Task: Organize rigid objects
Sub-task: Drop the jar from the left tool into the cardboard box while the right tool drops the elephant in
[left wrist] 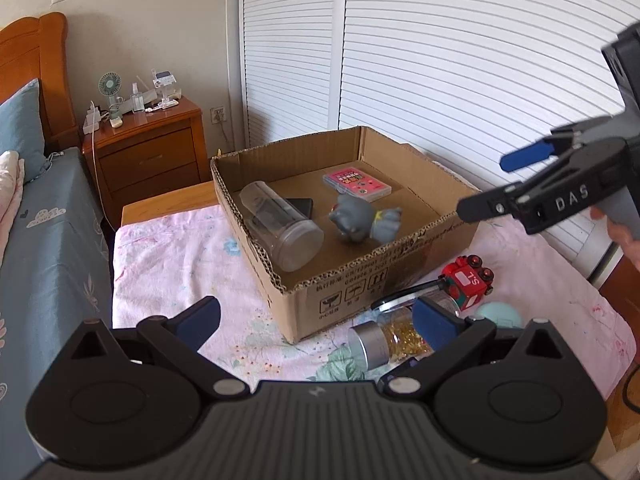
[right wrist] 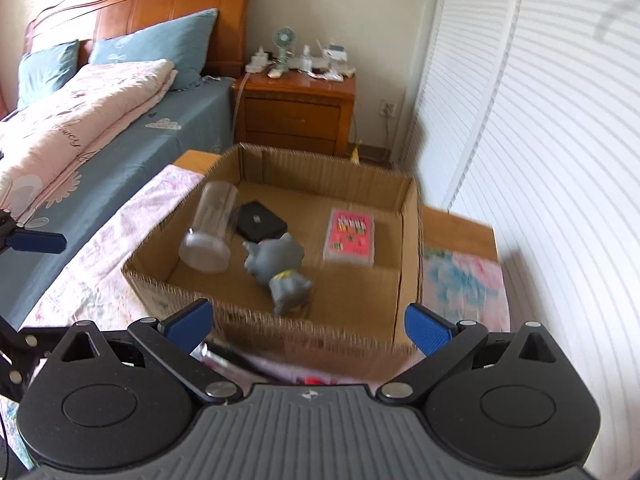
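Rigid objects sit partly inside a shallow cardboard box (right wrist: 408,240) and partly on the flowered pink cloth (left wrist: 172,264) beside it. Right gripper (right wrist: 310,320) hangs above the box's near wall, tipped downward, its blue ribbed pads spread wide with nothing between them. Just ahead of it a grey rubbery animal figure (right wrist: 280,268) with a yellow collar lies on its side on the box floor. To the left of the figure a clear plastic cylinder jar (right wrist: 208,228) rests on its side against the corrugated wall, touching a flat black square piece (right wrist: 260,222). A pink flat card pack (right wrist: 350,236) lies apart on the right half.

Left gripper (left wrist: 318,320) is lower, over the cloth by the box's front corner, also pitched down, jaws apart and empty. Near its right pad lie a glass bottle with gold flakes and a metal cap (left wrist: 384,340), a red toy train (left wrist: 468,280) and a pale teal rounded object (left wrist: 500,314). A hand (left wrist: 624,236) grips the right tool's handle.
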{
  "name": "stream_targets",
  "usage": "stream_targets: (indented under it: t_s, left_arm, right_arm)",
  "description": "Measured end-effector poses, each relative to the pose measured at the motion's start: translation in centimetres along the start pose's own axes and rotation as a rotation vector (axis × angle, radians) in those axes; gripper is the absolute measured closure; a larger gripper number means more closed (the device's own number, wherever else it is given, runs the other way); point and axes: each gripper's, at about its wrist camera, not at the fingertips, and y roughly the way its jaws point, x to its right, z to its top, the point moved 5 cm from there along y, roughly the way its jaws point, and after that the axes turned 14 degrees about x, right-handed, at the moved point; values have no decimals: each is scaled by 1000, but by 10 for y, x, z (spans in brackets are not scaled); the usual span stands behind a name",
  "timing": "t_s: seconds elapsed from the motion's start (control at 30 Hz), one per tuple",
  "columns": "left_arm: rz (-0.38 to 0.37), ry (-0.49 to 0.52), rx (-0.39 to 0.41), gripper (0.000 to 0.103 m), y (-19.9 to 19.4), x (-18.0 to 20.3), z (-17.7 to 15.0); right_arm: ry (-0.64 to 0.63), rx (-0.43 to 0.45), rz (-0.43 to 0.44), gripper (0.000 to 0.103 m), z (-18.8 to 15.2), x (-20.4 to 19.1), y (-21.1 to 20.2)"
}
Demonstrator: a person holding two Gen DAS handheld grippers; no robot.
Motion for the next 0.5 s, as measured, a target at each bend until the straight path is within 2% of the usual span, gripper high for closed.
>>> stream_targets:
  t_s: [0.17, 0.5]
  left_arm:
    - [30, 21, 7, 1, -2, 5, -9]
    - [7, 5, -40, 1, 0, 15, -34]
  right_arm:
    - [51, -23, -33, 0, -29, 3, -7]
    - [98, -135, -63, 0, -89, 3, 5]
